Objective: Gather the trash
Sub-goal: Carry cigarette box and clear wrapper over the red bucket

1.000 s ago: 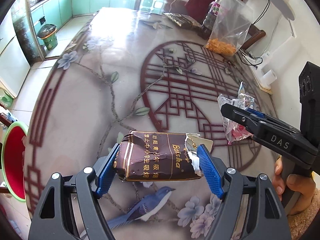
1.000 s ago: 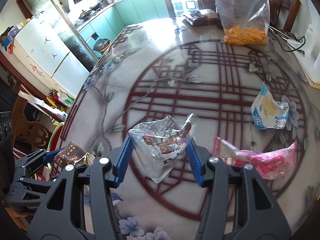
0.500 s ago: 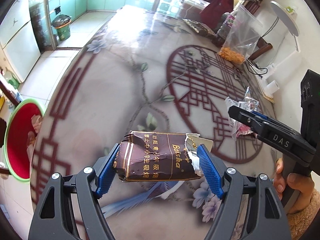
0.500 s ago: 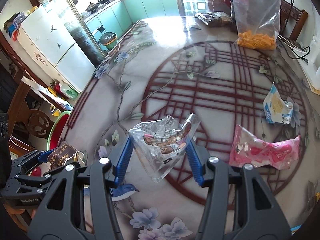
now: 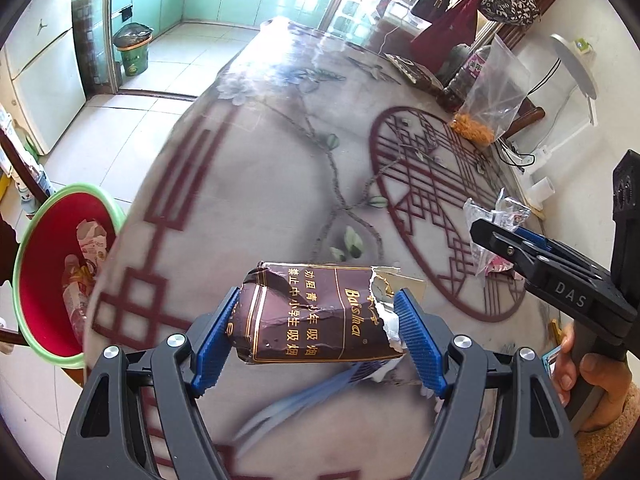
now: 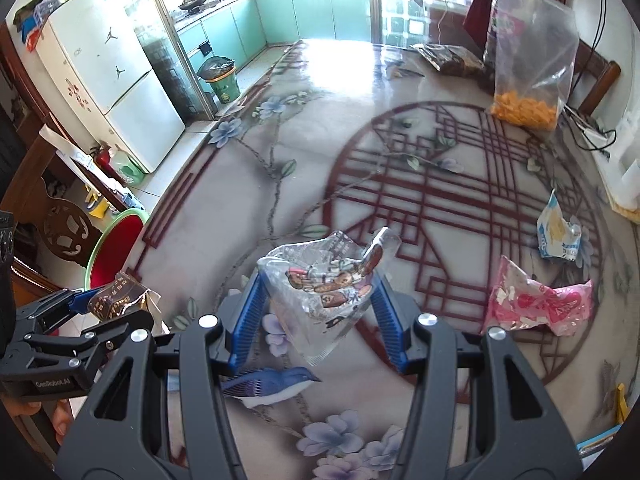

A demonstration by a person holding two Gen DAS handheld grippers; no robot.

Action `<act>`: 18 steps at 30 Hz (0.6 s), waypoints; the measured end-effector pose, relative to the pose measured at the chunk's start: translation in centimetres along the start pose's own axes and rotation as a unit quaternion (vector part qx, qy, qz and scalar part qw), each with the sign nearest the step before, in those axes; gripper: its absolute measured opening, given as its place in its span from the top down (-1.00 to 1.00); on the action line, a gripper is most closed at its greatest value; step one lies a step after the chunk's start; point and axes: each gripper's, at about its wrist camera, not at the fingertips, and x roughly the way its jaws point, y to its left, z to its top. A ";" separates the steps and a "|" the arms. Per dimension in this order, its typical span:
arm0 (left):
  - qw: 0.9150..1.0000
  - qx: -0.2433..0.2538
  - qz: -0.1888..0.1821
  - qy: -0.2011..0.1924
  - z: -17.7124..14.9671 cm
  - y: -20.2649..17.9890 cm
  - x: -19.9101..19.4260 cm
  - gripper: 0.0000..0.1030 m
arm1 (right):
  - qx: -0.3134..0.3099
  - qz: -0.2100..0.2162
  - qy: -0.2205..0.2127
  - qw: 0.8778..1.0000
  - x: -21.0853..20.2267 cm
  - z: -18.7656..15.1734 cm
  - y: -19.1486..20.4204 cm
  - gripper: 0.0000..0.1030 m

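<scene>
left gripper: blue pads clamped on both ends of a crushed brown cigarette pack, jaws fairly wide because the pack is wide, pack lifted clear of the table
right gripper: about half closed on a crumpled clear wrapper with cartoon print, wrapper pinched between the pads, hanging above the tabletop
change: compared with 1 second ago both grippers have carried their loads sideways toward the table's left edge; grip widths unchanged, nothing dropped
change 2: the red basin with green rim now shows much more of its inside in the left wrist view, and has come into the right wrist view too
meaning: looks like the transport leg, 2 pieces on the way to the basin; release not yet done
basin: sits below table level, just off the left edge; holds a few wrappers already, including a white printed one; exact count cannot tell
green bin: on the kitchen floor far back, dark liner, contents not readable
clear zip bag: upright at the far side of the table, orange snack pieces in the bottom; probably not trash
left on table: pink wrapper and blue-white packet, lying near each other on the right side, untouched
next: judgement, bring pack over the basin mouth before opening
</scene>
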 end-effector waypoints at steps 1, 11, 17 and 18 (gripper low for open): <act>1.000 -0.001 -0.002 0.001 0.0 0.7 -0.2 -0.41 | -0.003 -0.004 0.000 1.000 0.0 0.0 0.7 0.01; 1.000 -0.010 0.002 0.022 -0.4 7.8 -1.2 -0.41 | -0.011 -0.020 0.015 1.000 1.1 -0.7 7.1 0.01; 1.000 -0.015 0.010 0.019 0.1 11.7 -2.1 -0.41 | -0.011 -0.020 0.018 1.000 1.9 -0.6 10.5 0.00; 1.000 -0.017 0.011 0.018 0.2 12.4 -2.3 -0.41 | -0.013 -0.020 0.018 1.000 2.1 -0.6 11.0 0.01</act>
